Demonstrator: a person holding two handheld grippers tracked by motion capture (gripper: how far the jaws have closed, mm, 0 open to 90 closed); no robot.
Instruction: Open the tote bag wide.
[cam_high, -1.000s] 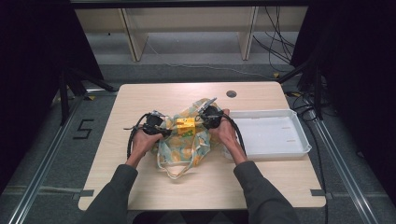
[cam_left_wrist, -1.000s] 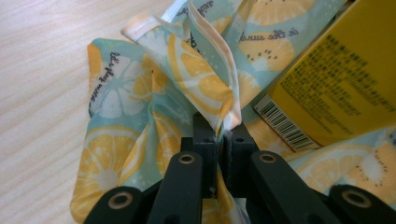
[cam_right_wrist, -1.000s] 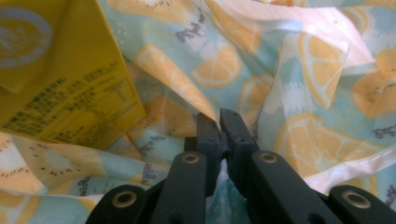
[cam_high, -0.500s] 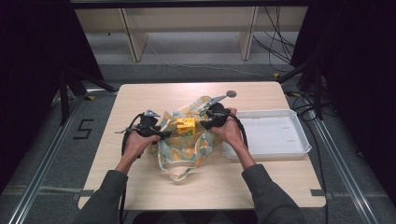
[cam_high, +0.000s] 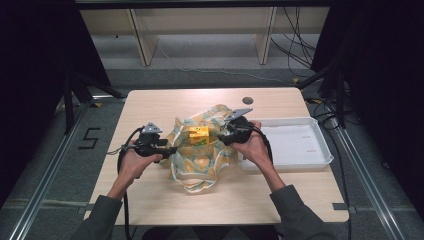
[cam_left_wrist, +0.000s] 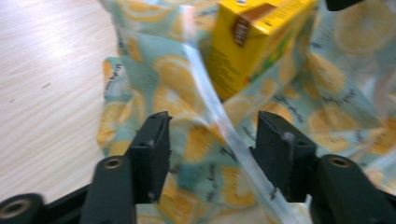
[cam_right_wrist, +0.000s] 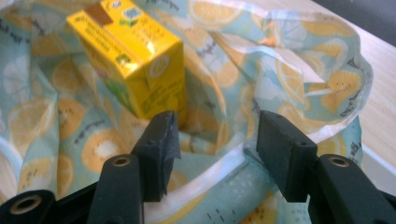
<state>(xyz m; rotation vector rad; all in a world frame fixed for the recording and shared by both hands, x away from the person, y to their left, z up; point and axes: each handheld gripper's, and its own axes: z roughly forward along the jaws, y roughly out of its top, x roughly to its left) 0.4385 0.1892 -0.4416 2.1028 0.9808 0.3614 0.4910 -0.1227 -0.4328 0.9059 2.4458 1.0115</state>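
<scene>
A lemon-print cloth bag (cam_high: 200, 162) lies slumped mid-table with a yellow drink carton (cam_high: 198, 135) standing in its open mouth. My left gripper (cam_high: 172, 149) hovers at the bag's left edge and my right gripper (cam_high: 221, 138) at its right edge, both pointing inward. In the left gripper view the left gripper (cam_left_wrist: 210, 144) has sprung open and eased in slightly; the bag (cam_left_wrist: 140, 79) hem runs loose between the jaws, below the carton (cam_left_wrist: 252, 42). In the right gripper view the right gripper (cam_right_wrist: 217, 140) has just opened over the bag (cam_right_wrist: 303, 79) rim, near the carton (cam_right_wrist: 130, 56), pads touching nothing.
A shallow white tray (cam_high: 325, 147) sits on the table just right of my right hand. A small dark round disc (cam_high: 247, 100) lies near the table's far edge. Bare wooden table (cam_high: 150, 105) surrounds the bag.
Both grippers opened and let go of the bag's rim, then lifted and drew outward, the left one farther left. The bag's mouth has sagged around the carton.
</scene>
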